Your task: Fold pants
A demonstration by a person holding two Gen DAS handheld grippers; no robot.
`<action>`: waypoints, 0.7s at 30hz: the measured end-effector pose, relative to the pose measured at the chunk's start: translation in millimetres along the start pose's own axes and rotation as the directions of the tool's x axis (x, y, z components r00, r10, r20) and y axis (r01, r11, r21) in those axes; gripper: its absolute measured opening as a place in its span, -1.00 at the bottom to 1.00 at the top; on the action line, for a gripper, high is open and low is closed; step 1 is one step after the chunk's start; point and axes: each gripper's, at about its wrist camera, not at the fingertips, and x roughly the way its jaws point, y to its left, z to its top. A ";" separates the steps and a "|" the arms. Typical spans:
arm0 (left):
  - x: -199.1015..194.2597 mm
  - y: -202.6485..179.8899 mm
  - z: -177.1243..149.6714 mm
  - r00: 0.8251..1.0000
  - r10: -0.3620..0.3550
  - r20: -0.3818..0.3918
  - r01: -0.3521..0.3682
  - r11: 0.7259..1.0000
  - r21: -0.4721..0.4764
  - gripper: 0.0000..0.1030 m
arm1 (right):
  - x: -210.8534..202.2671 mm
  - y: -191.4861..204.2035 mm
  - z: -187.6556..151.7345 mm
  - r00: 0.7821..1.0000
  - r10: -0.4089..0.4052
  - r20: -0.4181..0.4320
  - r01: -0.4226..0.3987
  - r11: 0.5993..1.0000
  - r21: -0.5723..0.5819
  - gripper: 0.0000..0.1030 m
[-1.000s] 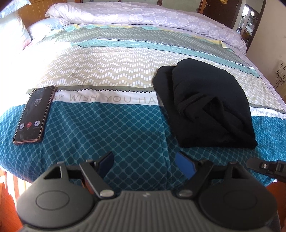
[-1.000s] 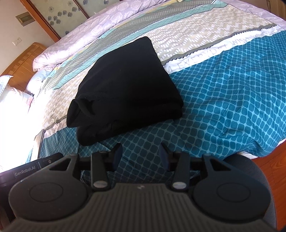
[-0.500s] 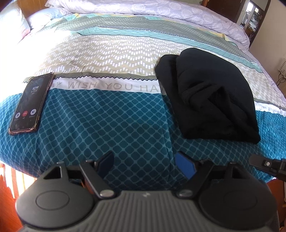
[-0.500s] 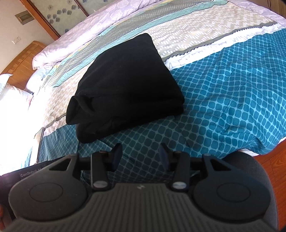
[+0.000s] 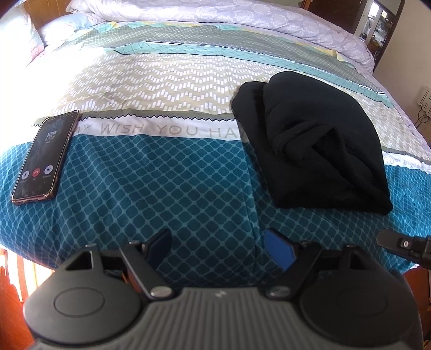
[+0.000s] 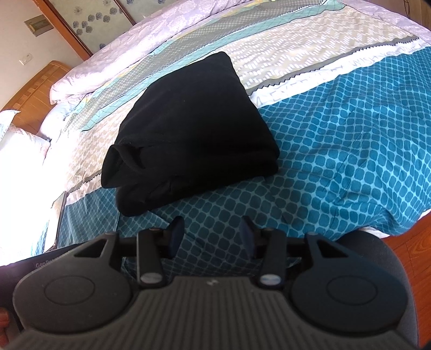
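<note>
On the bed: black pants [image 5: 317, 145] lie as a compact folded bundle on the patterned duvet [image 5: 167, 188], straddling the teal diamond band and the white lettered stripe.
Pants position: right of centre in the left wrist view, well apart from the phone [image 5: 44, 158]; in the right wrist view they sit just ahead of the jaws, left of centre [image 6: 194, 123].
Fold quality: several layers are stacked; one short edge shows a loose rolled lip and a crossed crease, so the stack is judged not fully flat.
Left gripper [image 5: 219, 249]: jaws stand wide apart, nothing between them, held over the near teal edge of the duvet, clear of the pants.
Right gripper [image 6: 211, 237]: jaws stand partly apart, nothing clamped, held just short of the near edge of the pants, not touching.
Progress: folding is judged essentially done; no leg or waistband is seen trailing out.
Left to do: at most a tidy-up of the bulged end, or pressing the stack flat; otherwise nothing is seen outstanding.
Risk: a pinch on the top layer alone could pull the stack open.
Other: phone screen is lit; a pale quilt [image 5: 242, 16] is bunched along the far side of the bed.
</note>
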 end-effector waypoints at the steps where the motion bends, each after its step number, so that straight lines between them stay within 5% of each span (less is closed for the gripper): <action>1: -0.7 -0.1 -0.1 1.000 0.003 0.004 -0.003 1.000 0.002 0.53 | 0.1 0.6 -0.3 1.000 0.000 0.000 0.000 1.000 -0.003 -0.06; 21: 0.2 -1.4 0.0 0.999 0.035 0.013 -0.036 0.999 0.018 0.53 | 1.4 -0.1 -1.2 1.000 -0.001 -0.008 0.001 1.000 0.001 -0.06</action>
